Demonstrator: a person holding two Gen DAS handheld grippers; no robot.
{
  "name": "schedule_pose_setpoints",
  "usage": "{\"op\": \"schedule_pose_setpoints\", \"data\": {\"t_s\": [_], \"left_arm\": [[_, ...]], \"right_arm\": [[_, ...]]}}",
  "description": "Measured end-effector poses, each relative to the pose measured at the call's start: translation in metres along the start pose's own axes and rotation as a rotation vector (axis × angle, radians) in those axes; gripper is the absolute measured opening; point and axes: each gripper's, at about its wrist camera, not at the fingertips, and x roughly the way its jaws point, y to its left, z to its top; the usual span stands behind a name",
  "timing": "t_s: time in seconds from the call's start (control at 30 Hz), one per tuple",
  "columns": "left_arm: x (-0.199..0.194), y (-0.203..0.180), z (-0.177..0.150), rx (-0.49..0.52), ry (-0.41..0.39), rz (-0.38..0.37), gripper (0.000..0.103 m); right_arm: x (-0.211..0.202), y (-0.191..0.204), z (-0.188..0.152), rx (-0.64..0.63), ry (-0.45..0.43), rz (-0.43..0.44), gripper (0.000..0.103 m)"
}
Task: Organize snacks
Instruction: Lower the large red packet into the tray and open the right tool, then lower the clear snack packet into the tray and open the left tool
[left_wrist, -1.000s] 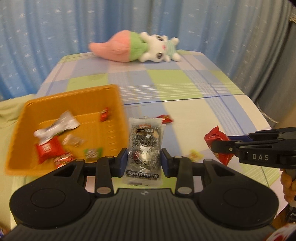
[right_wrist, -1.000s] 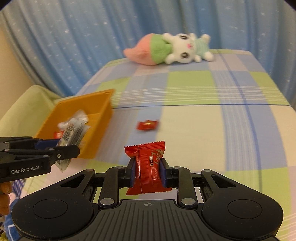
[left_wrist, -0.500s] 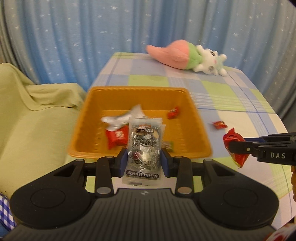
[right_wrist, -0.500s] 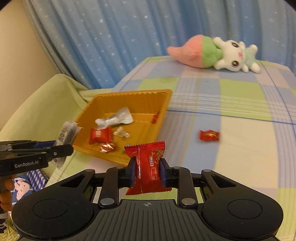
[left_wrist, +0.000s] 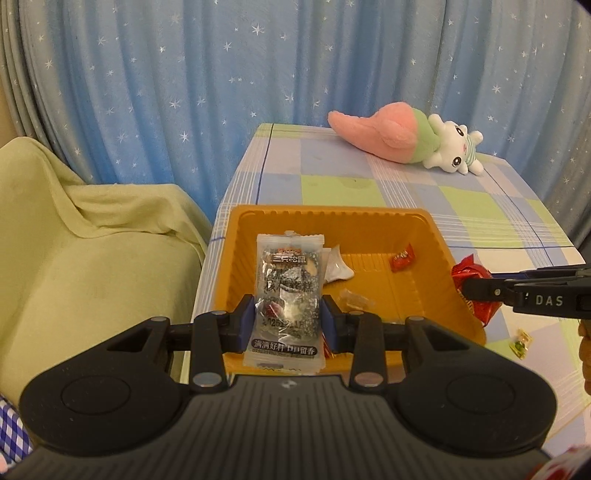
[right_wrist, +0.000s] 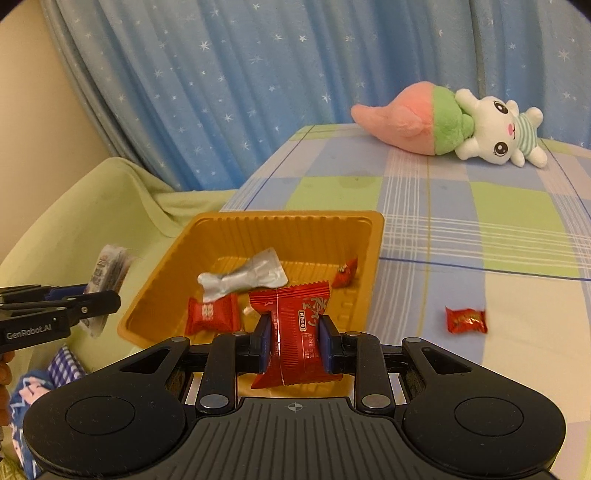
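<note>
Orange tray (right_wrist: 373, 236) beneath both gripped snacks

Left gripper (left_wrist: 288, 321): matte black ribbed body, round side discs, silver screws, blue pads, "GenRobot.AI" lettering. Right gripper (right_wrist: 294, 341): same build, "DAS" marking.

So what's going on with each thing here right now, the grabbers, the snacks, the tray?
Left hand-held gripper: shut on the clear snack packet, above the tray.
Right hand-held gripper: shut on the red snack packet.
Orange tray: on the table, holding several snacks.
Silver wrapper: lying crumpled in the tray.
Small red candy: loose on the tablecloth, outside the tray.
Plush toy: lying on its side at the far end.
</note>
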Motion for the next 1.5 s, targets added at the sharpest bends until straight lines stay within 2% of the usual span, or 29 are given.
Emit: {"op": "schedule_pose_setpoints", "data": {"t_s": [0.43, 0.77, 0.9, 1.03, 1.5], "left_arm": [[0.030, 0.008, 0.021, 0.029, 0.013, -0.052, 0.034], [0.046, 0.007, 0.024, 0.035, 0.039, -0.078, 0.034], [0.051, 0.005, 0.025, 0.038, 0.046, -0.089, 0.034], [0.056, 0.001, 0.026, 0.043, 0.053, -0.101, 0.034], [0.082, -0.026, 0.036, 0.085, 0.089, -0.160, 0.034]], "right_arm": [[0.045, -0.003, 0.015, 0.033, 0.012, -0.036, 0.027], [0.059, -0.006, 0.023, 0.058, 0.000, -0.040, 0.028], [0.061, -0.008, 0.025, 0.058, -0.002, -0.052, 0.030], [0.057, -0.009, 0.026, 0.067, -0.003, -0.051, 0.037], [0.046, -0.018, 0.029, 0.093, -0.008, -0.043, 0.038]]}}
